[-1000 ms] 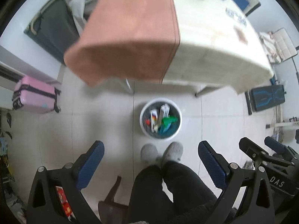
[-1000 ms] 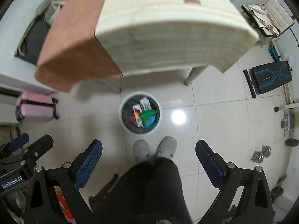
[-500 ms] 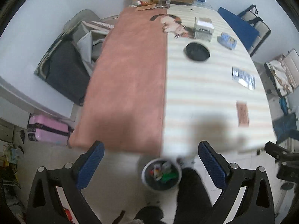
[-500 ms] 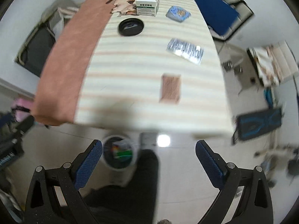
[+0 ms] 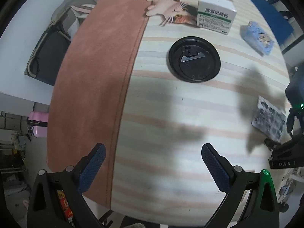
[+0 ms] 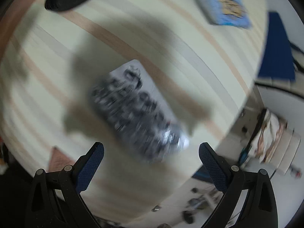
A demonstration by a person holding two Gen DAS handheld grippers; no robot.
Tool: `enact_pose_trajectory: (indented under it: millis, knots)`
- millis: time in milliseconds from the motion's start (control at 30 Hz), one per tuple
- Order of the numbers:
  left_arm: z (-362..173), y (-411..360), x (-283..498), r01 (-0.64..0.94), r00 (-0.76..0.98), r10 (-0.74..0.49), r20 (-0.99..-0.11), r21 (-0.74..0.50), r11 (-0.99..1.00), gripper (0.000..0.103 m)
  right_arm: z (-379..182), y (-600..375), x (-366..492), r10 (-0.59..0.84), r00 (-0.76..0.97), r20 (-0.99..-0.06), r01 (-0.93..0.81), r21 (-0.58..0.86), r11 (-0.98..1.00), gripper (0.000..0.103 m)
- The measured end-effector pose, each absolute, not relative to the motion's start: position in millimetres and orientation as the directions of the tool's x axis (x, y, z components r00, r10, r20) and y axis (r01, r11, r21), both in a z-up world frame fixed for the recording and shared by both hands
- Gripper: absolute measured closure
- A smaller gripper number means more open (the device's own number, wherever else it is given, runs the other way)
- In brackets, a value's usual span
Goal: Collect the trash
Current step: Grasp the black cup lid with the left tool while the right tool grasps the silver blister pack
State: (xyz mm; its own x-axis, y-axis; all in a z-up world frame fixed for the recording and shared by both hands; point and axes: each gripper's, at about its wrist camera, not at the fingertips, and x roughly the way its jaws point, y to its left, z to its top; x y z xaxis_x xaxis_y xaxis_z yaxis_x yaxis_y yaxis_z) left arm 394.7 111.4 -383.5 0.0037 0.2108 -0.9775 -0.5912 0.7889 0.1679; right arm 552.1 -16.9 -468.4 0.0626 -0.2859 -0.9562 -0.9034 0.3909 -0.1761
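Observation:
My left gripper (image 5: 152,152) is open and empty above the striped tablecloth (image 5: 171,125). A black round lid (image 5: 194,59) lies ahead of it. A silver blister pack (image 5: 269,119) lies at the right. My right gripper (image 6: 151,150) is open and empty, hovering just above the same blister pack (image 6: 136,112), which is motion-blurred. A blue packet (image 6: 222,3) lies far right, also in the left wrist view (image 5: 256,38). A small brown paper piece (image 6: 58,159) lies near the right gripper's left finger. The right gripper's body (image 5: 285,152) shows at the left view's right edge.
A white and green medicine box (image 5: 216,17) stands at the table's far end by a cat picture (image 5: 171,5). A brown cloth (image 5: 95,76) covers the table's left side. A pink suitcase (image 5: 38,125) and a dark bag (image 5: 49,57) are on the floor at the left.
Both grippers have swung up from the floor bin and moved in low over the table. The right one has closed in on the blister pack. The bin is out of view.

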Motion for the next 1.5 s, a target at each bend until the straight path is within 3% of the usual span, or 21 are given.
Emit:
enact_pose_trajectory:
  millis: [100,267,433,533,700,933,1000,1100,1500]
  knots:
    - [-390.8,118.4,408.2,-0.597,-0.023,0.204,-0.979,0.177,0.782,0.000,-472.3,-15.1,567.2,-0.242,0.000,-0.970,-0.907,-0.102,0.408,0.004]
    - [-392.8,138.4,425.1,-0.632,-0.030,0.183,-0.983,0.161,0.758,0.000,-464.0,-35.2,597.4,-0.133,-0.091,-0.987,-0.754,-0.019,0.657,0.031]
    - [-396.5,161.9,450.3,-0.661,0.018,0.097,-0.995,0.061,0.748,0.000,-456.1,-76.5,639.4,0.003,-0.067,-0.998,-0.364,0.027,0.931,0.031]
    - [-398.5,168.5,470.0,-0.648,0.053,0.038,-0.998,-0.006,0.761,0.000,-458.1,-83.7,653.9,0.092,-0.128,-0.987,-0.244,0.122,0.962,0.009]
    - [-411.4,169.1,504.9,-0.605,0.061,-0.048,-0.997,-0.075,0.793,0.000,-453.9,-70.9,663.2,0.055,-0.095,-0.994,-0.324,0.083,0.942,0.008]
    - [-442.2,174.9,523.0,-0.604,-0.005,-0.061,-0.998,-0.045,0.796,0.001,-469.1,-55.1,665.2,-0.002,-0.067,-0.998,-0.369,0.023,0.929,0.010]
    - [-445.5,175.0,519.1,-0.608,-0.005,-0.050,-0.999,-0.037,0.793,0.008,-467.8,-57.7,665.9,-0.025,-0.037,-0.999,-0.367,-0.010,0.930,0.014]
    - [-437.6,175.3,510.2,-0.609,0.041,-0.021,-0.999,-0.042,0.792,0.016,-459.9,-43.6,653.5,-0.008,0.008,-1.000,-0.370,-0.011,0.929,0.035]
    - [-376.5,151.8,486.6,-0.579,0.121,0.102,-0.987,0.014,0.815,0.016,-443.7,-62.9,626.3,0.072,0.041,-0.997,-0.349,0.053,0.936,0.036]
